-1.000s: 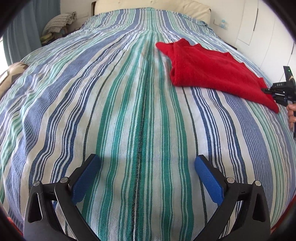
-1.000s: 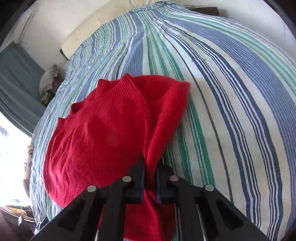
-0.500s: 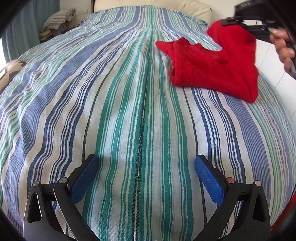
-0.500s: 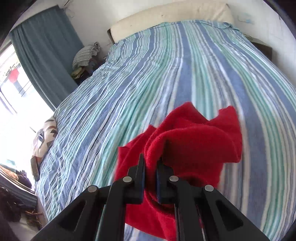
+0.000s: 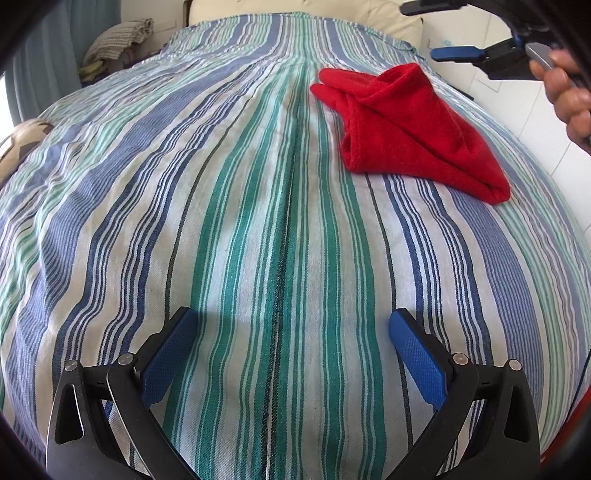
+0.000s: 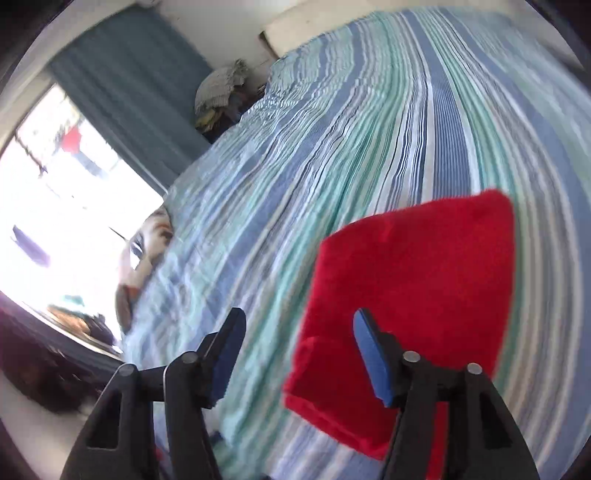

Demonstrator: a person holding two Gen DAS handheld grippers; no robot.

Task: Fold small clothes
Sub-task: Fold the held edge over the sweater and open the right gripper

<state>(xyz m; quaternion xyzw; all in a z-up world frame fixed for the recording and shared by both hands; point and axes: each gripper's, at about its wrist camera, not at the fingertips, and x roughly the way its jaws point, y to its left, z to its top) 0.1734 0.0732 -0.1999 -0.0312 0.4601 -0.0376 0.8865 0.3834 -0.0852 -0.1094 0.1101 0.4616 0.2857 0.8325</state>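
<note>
A red knit garment [image 5: 410, 125] lies folded over on the striped bedspread [image 5: 258, 221], at the far right of the left wrist view. In the right wrist view it [image 6: 417, 288] sits below and just right of my right gripper [image 6: 299, 328], which is open, empty and held above it. That gripper also shows at the top right of the left wrist view [image 5: 458, 29], above the garment. My left gripper [image 5: 291, 332] is open and empty, low over the near part of the bed, well short of the garment.
A cream headboard cushion [image 5: 325, 11] lies at the far end of the bed. A pile of cloth [image 6: 221, 88] sits by the blue curtain [image 6: 125, 81]. A patterned pillow [image 6: 147, 258] lies at the bed's window side. A white wall [image 5: 554, 122] is at the right.
My right gripper carried the garment's edge up and over onto the rest, then opened and let it go. The garment now lies folded. My left gripper has not moved.
</note>
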